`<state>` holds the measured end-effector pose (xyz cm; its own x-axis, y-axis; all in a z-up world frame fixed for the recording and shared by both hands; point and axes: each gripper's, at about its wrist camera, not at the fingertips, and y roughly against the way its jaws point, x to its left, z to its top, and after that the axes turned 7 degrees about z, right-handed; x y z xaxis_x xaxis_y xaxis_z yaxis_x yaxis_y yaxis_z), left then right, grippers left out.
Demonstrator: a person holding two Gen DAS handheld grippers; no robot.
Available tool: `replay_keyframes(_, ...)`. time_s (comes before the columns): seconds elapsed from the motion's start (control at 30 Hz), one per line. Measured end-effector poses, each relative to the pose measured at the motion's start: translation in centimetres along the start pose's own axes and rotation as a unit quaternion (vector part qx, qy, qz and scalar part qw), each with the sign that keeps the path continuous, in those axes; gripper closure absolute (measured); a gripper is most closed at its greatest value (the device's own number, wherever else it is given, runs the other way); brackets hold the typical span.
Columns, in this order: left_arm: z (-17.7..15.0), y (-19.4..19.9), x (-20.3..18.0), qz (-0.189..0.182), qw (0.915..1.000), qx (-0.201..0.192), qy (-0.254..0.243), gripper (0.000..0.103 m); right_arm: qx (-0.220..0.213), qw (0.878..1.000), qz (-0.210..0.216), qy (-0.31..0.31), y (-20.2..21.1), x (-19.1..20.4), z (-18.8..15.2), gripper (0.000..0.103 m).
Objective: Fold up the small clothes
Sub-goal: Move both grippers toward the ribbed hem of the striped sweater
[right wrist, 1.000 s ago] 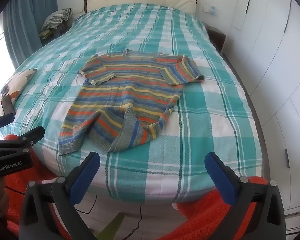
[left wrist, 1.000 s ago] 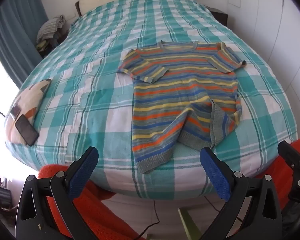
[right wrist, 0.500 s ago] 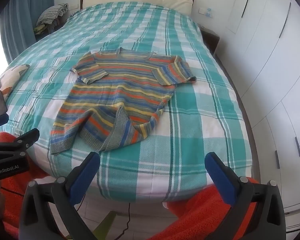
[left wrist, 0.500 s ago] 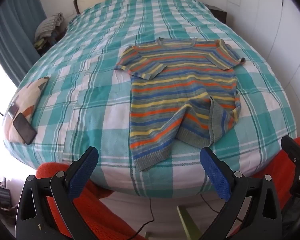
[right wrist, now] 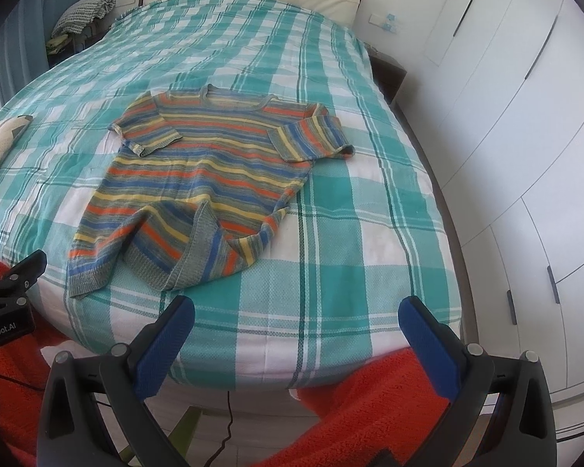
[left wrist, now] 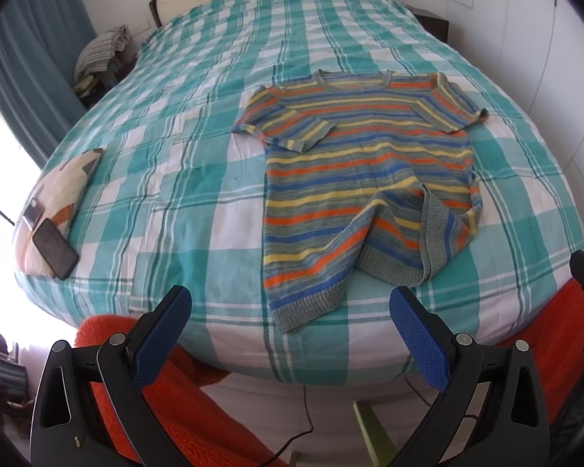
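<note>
A small striped knit sweater [left wrist: 366,179] in orange, yellow, blue and grey lies face up on the bed, neck toward the headboard. Its left sleeve is folded onto the chest and its hem is rumpled and partly turned over. It also shows in the right wrist view [right wrist: 210,179]. My left gripper [left wrist: 292,330] is open and empty, held over the bed's foot edge just short of the hem. My right gripper [right wrist: 296,334] is open and empty, near the foot edge, to the right of the sweater.
The bed [left wrist: 198,179] has a teal and white checked cover. A patterned cushion [left wrist: 58,194] with a dark phone [left wrist: 54,249] lies at its left edge. White wardrobe doors [right wrist: 525,155] stand to the right. Orange fabric [right wrist: 370,408] lies below the bed's foot.
Both grippers have moved a little toward the bed, so the sweater looks slightly nearer. The sweater itself has not moved. Both grippers stay open.
</note>
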<state>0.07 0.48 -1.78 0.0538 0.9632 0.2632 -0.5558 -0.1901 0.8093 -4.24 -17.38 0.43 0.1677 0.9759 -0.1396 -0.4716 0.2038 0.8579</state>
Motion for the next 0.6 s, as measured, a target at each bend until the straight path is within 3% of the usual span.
replay_keyframes(0.27, -0.2, -1.1, 0.4, 0.001, 0.9999, 0.013, 0.001, 0.001, 0.002, 1.0, 0.014, 0.0, -0.5, 0.1, 0.1, 0.0)
replay_keyframes(0.47, -0.9, -5.3, 5.3, 0.001, 0.9969, 0.052, 0.059, 0.001, -0.029, 0.993, 0.115, 0.0, -2.5, -1.4, 1.3, 0.0)
replay_keyframes(0.6, -1.8, -7.9, 7.0, -0.037, 0.9945, 0.077, 0.061, 0.001, 0.01, 0.982, 0.187, 0.017, -7.2, -0.4, 2.8, 0.0)
